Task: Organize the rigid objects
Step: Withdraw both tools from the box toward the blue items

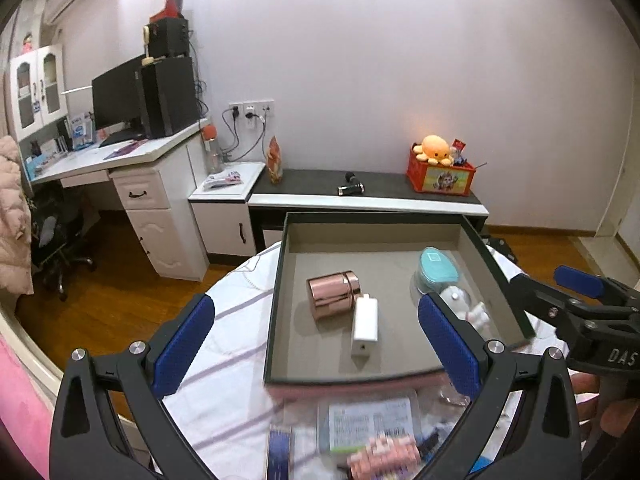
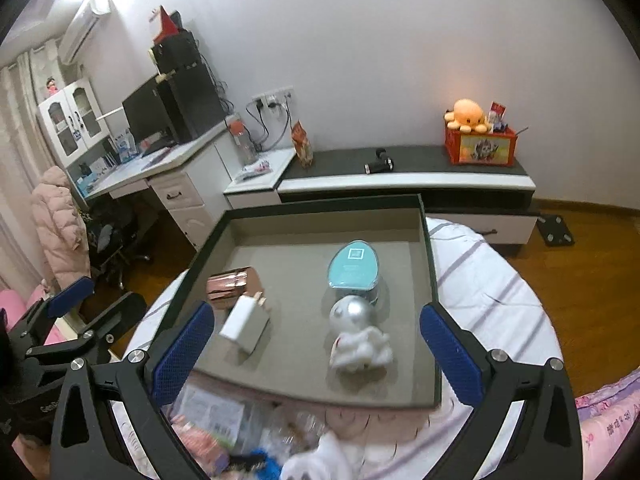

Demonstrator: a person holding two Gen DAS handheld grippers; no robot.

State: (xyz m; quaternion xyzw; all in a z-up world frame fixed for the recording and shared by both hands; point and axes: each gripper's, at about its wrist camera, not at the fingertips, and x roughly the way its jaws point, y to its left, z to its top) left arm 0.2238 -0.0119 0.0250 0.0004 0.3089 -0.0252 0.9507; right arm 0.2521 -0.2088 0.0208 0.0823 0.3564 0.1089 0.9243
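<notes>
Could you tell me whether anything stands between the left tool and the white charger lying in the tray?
Nothing visible does. The left tool is open above the tray's near wall, and the white charger lies uncovered, beside the copper tin.

The left gripper [image 1: 316,340] hangs above the round table [image 1: 236,320], its blue-padded jaws spread wide with nothing between them. Ahead of it sits a shallow dark tray [image 1: 280,280] with a grey floor. Inside lie a rose-gold canister [image 1: 334,294] on its side, a white charger block [image 1: 365,326] just beside it, a teal oval case [image 1: 438,272] toward the right wall, and a small white figure [image 1: 466,306] near that case. The right gripper [image 1: 568,292] reaches in from the right, at the tray's right rim; its jaws stand apart. Blurred packets [image 1: 372,424] lie on the cloth nearest the camera.
</notes>
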